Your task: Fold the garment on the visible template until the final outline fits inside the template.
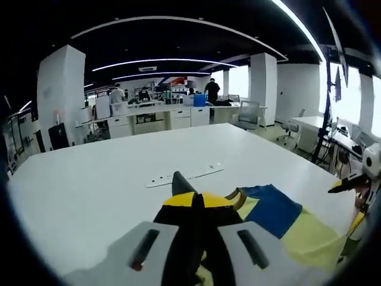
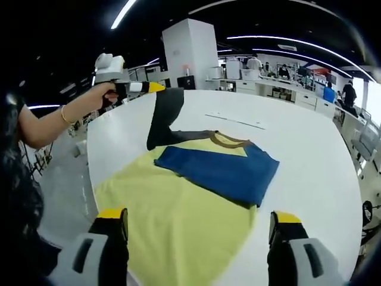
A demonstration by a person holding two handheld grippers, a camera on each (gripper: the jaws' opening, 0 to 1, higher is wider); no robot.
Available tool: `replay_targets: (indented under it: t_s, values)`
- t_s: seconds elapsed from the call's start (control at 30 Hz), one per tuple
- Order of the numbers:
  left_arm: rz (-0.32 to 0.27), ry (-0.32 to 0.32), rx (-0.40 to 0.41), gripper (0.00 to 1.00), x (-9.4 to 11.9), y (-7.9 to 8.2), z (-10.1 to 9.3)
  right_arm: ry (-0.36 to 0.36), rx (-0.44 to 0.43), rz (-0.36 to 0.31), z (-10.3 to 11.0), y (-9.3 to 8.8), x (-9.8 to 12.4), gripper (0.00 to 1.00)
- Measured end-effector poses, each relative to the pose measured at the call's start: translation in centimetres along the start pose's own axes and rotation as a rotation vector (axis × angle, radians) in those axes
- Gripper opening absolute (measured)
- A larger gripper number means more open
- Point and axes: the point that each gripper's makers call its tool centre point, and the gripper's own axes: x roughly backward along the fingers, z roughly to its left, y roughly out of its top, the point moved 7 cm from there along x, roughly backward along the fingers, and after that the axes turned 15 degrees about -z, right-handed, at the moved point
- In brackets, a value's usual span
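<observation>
While the left gripper (image 2: 156,88), jaws closed on the dark sleeve (image 2: 162,116), is lifting it at upper left, the shirt (image 2: 178,220) is lying across the white bench (image 2: 309,143). The right gripper (image 2: 199,223) is hovering wide open, empty. Next: carrying the sleeve inward over the shirt body.

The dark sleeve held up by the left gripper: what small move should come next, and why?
Probably carry the dark sleeve across and lay it on the yellow shirt. The left gripper is shut on it, lifted above the table, while the blue sleeve already lies folded in.
</observation>
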Motion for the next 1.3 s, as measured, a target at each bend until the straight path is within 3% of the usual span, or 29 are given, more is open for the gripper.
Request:
replay_targets:
  t_s: [0.63,0.73,0.77,0.93,1.3]
  values:
    - [0.009,-0.122,0.037,0.0,-4.0,-2.7,-7.0,-0.032,-0.017,0.025,-0.6,-1.0,0.3,0.99]
    - [0.013,-0.145,0.045,0.0,-4.1,-3.0,-8.2,-0.039,-0.023,0.027,-0.8,-1.2,0.4,0.99]
    - [0.036,-0.18,0.051,0.0,-4.2,-4.1,-9.8,-0.042,-0.019,0.037,-0.8,-1.4,0.4,0.99]
    - [0.073,-0.231,0.064,0.0,-3.9,-5.7,-11.8,-0.054,-0.032,0.032,-0.9,-1.6,0.6,0.99]
    - [0.105,-0.306,0.072,0.0,-3.8,-7.1,-14.8,-0.07,-0.051,0.045,-1.0,-2.4,1.0,0.98]
